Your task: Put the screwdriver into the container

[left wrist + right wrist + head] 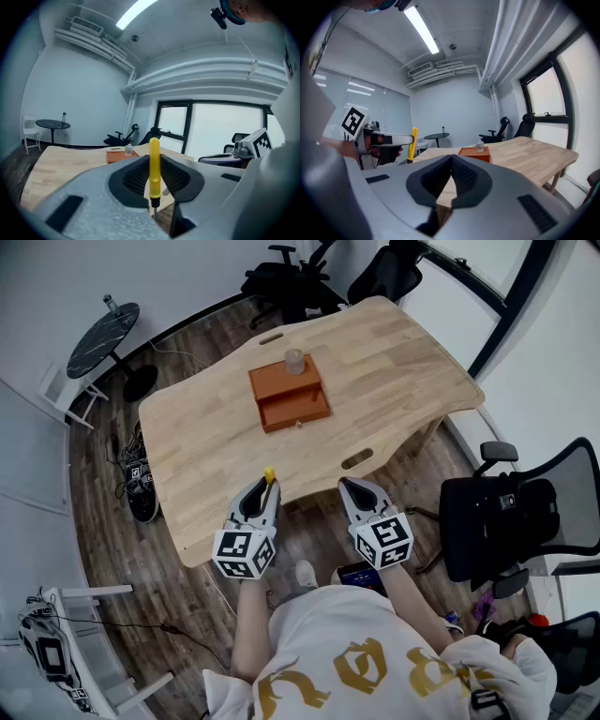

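Observation:
My left gripper (263, 490) is shut on a yellow-handled screwdriver (154, 169), which stands upright between its jaws, tip down, at the table's near edge. Its yellow handle (269, 473) pokes up past the jaws in the head view and shows at the left of the right gripper view (412, 143). The orange container (289, 396), an open box with a small drawer front, sits at the middle of the wooden table (394, 362), well beyond both grippers. My right gripper (354, 491) is shut and empty, level with the left one, to its right.
A small clear bottle (294, 361) stands at the container's far edge. Black office chairs stand at the far side (292, 276) and right (511, 517). A round dark side table (101, 337) stands at the left. Cables lie on the floor by the table's left end (136, 479).

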A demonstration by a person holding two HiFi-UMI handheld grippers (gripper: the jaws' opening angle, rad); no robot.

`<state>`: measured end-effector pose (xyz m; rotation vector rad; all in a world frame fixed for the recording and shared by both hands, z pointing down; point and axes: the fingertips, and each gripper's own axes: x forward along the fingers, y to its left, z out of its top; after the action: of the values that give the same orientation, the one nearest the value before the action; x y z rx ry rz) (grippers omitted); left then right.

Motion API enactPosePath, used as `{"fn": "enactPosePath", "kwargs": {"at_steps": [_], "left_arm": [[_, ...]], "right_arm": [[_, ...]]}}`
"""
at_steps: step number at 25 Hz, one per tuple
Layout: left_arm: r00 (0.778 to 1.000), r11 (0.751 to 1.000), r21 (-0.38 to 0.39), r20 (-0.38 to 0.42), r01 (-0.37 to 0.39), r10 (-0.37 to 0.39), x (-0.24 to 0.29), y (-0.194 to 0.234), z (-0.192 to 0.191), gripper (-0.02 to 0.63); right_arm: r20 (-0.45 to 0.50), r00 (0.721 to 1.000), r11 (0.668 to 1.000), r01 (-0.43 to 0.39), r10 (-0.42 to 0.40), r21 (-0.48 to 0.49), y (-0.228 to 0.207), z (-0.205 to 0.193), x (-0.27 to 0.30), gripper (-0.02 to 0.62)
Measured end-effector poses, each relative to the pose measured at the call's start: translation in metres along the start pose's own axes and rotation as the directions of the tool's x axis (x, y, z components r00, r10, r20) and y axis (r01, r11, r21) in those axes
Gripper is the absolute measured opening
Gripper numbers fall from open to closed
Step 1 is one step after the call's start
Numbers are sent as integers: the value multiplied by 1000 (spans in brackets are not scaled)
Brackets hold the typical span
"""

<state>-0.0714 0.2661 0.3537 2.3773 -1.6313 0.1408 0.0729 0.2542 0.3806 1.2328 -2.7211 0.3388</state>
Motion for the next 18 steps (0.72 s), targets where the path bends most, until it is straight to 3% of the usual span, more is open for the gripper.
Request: {"fn": "enactPosePath", "kwargs": {"at_steps": [18], "left_arm": [[1000,999,-42,17,-18,19,-2,-29,-12,72]], "right_arm": [[-12,1000,999,-8,8,-31,-15,-11,-32,11]]}}
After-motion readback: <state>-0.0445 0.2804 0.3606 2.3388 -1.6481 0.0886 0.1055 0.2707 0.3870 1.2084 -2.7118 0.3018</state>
